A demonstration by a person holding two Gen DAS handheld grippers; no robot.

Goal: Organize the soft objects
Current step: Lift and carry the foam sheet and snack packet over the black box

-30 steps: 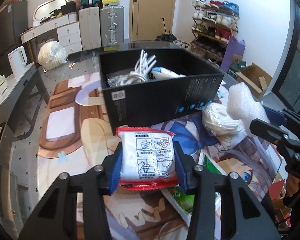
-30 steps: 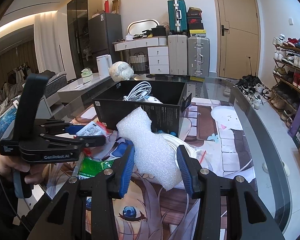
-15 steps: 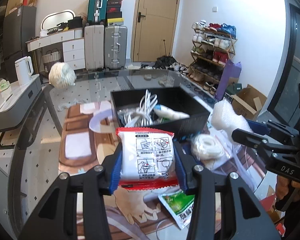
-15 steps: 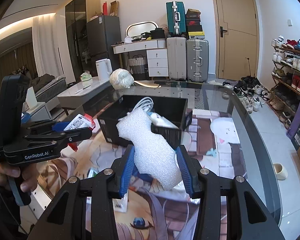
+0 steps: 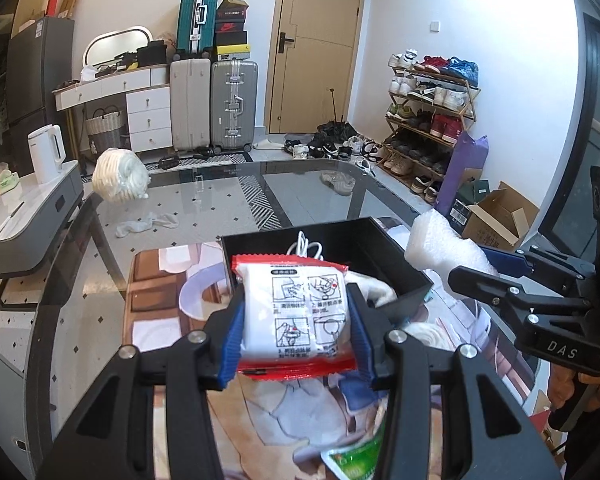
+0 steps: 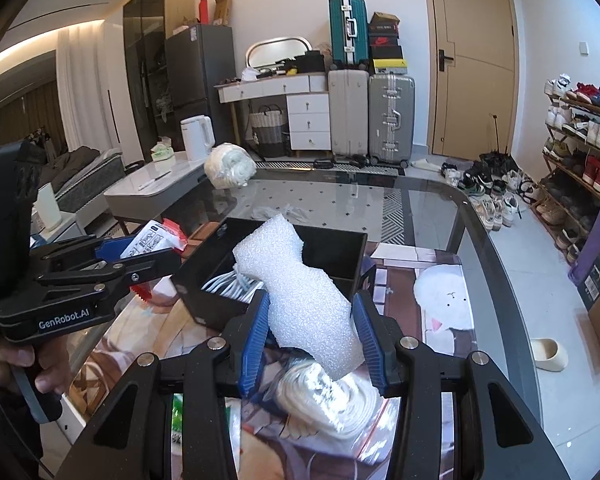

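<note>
Left tongs of mine clamp a red-edged white packet, right tongs pinch a white foam piece; both hang above the desk, seemingly over the black box

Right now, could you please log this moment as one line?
left tongs: grip packet | right tongs: grip foam | box: ahead

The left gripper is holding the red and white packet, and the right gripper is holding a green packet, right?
Not quite. The right gripper holds a white foam piece, as the right wrist view shows. The green packet lies on the table. The left gripper does hold the red and white packet.
</note>
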